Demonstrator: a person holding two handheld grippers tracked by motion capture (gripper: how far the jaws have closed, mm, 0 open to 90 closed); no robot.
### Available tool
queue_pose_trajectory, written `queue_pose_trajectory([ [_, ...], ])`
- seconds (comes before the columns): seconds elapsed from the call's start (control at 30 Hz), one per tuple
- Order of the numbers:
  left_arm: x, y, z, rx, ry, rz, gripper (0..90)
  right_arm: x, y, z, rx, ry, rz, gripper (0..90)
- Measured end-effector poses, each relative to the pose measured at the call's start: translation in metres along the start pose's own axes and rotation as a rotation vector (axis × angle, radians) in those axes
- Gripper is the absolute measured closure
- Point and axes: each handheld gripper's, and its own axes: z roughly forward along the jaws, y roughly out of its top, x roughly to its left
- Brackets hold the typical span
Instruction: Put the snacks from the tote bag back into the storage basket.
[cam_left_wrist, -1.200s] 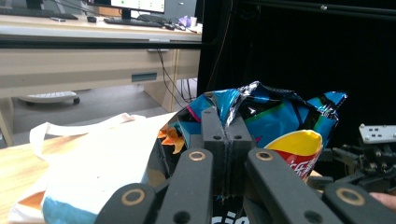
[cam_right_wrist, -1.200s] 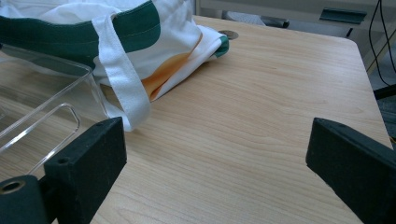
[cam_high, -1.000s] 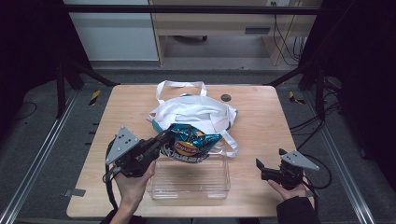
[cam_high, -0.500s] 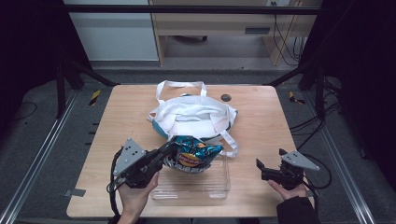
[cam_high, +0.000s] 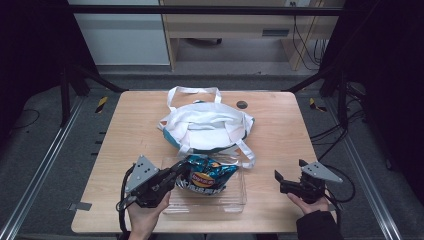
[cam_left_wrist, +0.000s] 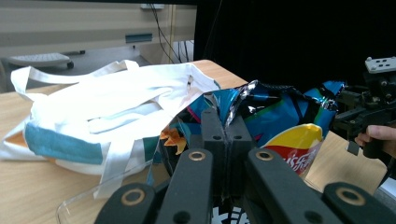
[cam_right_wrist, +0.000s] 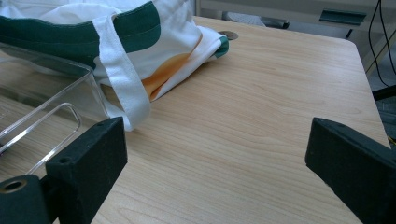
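1. My left gripper (cam_high: 181, 172) pinches the crisp bag (cam_high: 207, 176) by its edge, low over the clear plastic tray (cam_high: 235, 202), to set it inside.
2. My right gripper (cam_high: 278, 181) waits, jaws spread, above the surface (cam_high: 130, 125), clear of the white tote bag (cam_high: 205, 125).

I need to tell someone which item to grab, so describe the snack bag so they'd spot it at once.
On the wooden table, look at the near edge, just in front of the white tote bag. A clear plastic bin sits there, and the chip bag is in it: crinkly, shiny blue foil with a yellow and red logo, the only glossy thing among cloth and clear plastic.
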Motion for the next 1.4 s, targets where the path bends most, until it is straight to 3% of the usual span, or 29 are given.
queue_pose_trajectory([
  [0.37, -0.002, -0.011, 0.007, 0.041, 0.007, -0.01, 90.0, 0.0, 0.0, 0.0, 0.0, 0.0, -0.001, 5.8],
  [0.7, 0.005, -0.015, 0.009, 0.061, 0.047, -0.024, 89.9, 0.0, 0.0, 0.0, 0.001, -0.001, -0.003, 5.9],
  [1.0, 0.009, -0.018, 0.012, 0.067, 0.084, -0.043, 89.8, 0.0, 0.0, 0.001, 0.005, -0.002, -0.004, 5.9],
  [1.4, 0.014, -0.015, 0.019, 0.069, 0.097, -0.064, 89.7, 0.0, 0.0, 0.001, 0.008, -0.004, -0.005, 5.9],
])
